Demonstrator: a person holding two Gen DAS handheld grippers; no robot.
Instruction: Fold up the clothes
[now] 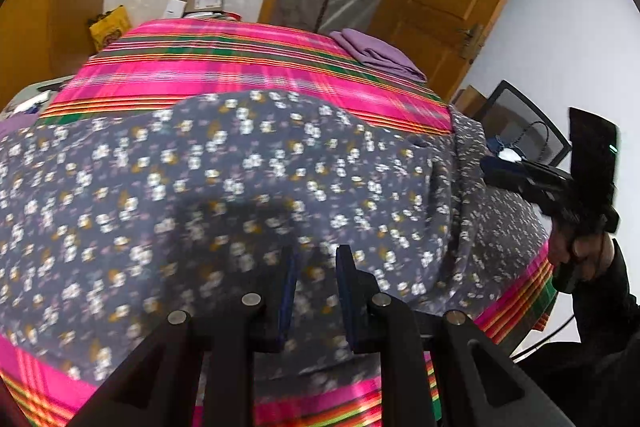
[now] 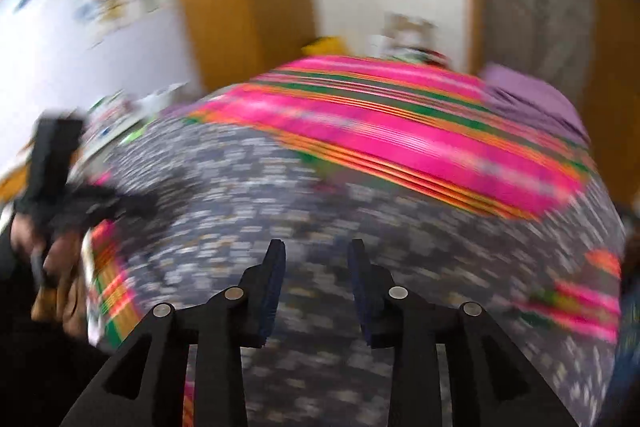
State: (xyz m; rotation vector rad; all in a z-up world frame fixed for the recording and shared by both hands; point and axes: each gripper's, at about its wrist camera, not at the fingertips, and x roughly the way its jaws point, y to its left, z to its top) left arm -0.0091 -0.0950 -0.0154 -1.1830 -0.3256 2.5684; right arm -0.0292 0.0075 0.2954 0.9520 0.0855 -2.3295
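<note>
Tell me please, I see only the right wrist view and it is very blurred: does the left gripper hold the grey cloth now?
Observer: No. In the left wrist view, the left gripper has its jaws apart above the floral cloth, with nothing between them.
Operator: Is the purple thing at the far corner already folded?
Observer: Yes. The purple cloth lies as a neat flat stack on the striped cover.
Operator: Is the floral cloth flat?
Observer: Mostly. One raised fold runs down its right part.
</note>
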